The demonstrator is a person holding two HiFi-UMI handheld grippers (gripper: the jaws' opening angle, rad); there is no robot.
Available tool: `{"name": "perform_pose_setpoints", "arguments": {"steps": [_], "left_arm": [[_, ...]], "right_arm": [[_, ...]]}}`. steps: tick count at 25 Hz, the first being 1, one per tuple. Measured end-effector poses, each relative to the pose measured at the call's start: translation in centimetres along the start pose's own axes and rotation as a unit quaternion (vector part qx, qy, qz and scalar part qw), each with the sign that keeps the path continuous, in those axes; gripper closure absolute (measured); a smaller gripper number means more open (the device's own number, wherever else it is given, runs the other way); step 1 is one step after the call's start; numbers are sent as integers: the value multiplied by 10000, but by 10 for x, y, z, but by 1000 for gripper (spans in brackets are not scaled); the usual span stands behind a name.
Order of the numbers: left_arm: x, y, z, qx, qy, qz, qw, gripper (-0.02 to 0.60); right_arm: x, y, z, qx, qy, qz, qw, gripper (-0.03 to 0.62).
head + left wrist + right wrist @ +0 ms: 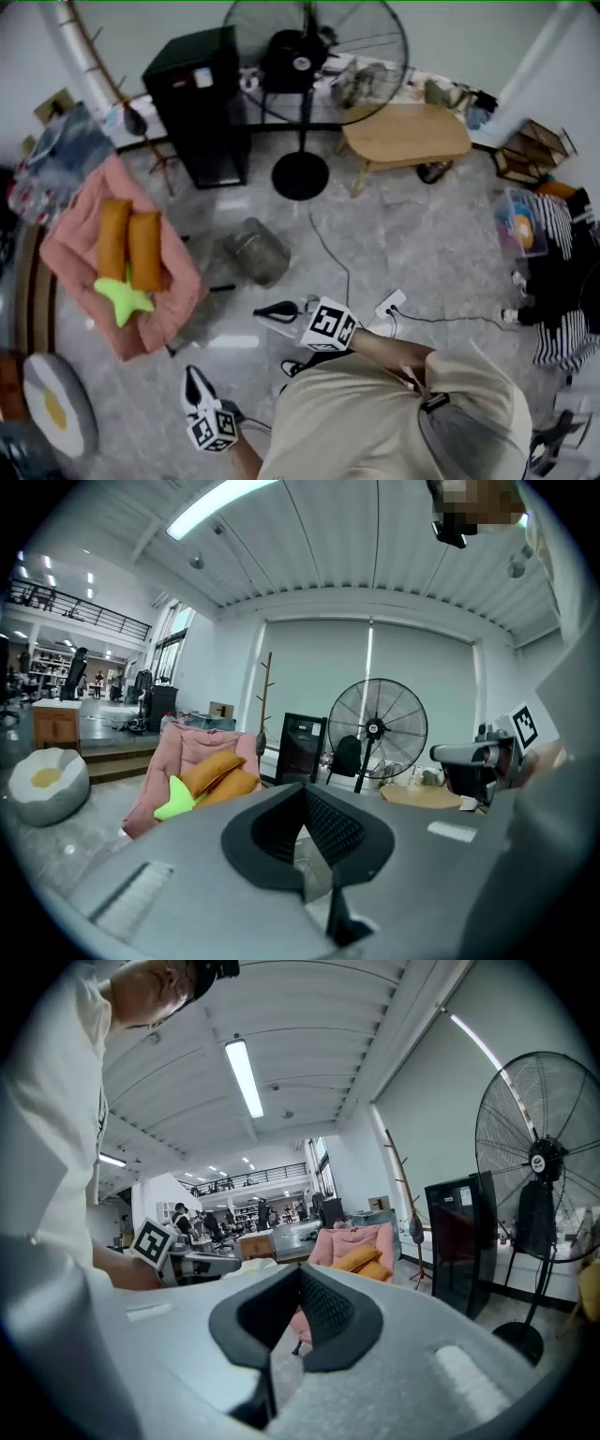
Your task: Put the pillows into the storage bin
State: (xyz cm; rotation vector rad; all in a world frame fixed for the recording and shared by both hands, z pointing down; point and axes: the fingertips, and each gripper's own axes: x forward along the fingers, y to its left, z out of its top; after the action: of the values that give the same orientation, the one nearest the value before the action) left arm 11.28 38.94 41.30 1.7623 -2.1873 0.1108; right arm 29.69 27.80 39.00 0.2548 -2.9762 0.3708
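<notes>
Two orange pillows [129,248] and a green star pillow [122,298] lie on a pink lounge chair [70,239] at the left. A clear storage bin [255,251] stands on the floor to the right of the chair. My left gripper [192,375] is low in the head view, shut and empty, well short of the chair. Further right, my right gripper [262,310] is also shut and empty and points left toward the chair, just below the bin. The left gripper view shows the orange pillows [217,772] and star pillow [174,799] ahead of the closed jaws. The right gripper view shows the orange pillows [361,1260] far off.
A standing fan [300,94], a black cabinet [202,103] and a low wooden table [405,136] line the far side. A power strip with its cable [389,305] lies on the floor by my right arm. An egg-patterned cushion [56,408] sits at the bottom left. Clutter fills the right edge.
</notes>
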Motion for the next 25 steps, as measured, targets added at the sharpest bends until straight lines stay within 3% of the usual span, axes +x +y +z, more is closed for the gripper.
{"name": "perform_pose_setpoints", "arguments": {"steps": [4,10,13,16,20,25], "left_arm": [[59,-58,-9,-86,112,-838,9964,568],[84,-115,2,-145,-426,-1472,9881,568],[82,-121,6,78,-395,-1300,9907,568],[85,-95,15,317,-300,-1148,9924,568],[59,-38,20,70,-415,-659,9969,568],[38,-17,19,-27,-504,-506,9974,568]], "right_arm": [[-39,-32,29,-299,-233,-489,9981,591],[-90,-48,18,-495,-423,-1097,9918,590],[-86,-56,23,-565,-487,-953,9927,583],[-53,-58,34,-654,-446,-838,9933,574],[0,-37,40,-701,-387,-475,9957,574],[23,-17,37,-749,-273,-245,9965,574]]}}
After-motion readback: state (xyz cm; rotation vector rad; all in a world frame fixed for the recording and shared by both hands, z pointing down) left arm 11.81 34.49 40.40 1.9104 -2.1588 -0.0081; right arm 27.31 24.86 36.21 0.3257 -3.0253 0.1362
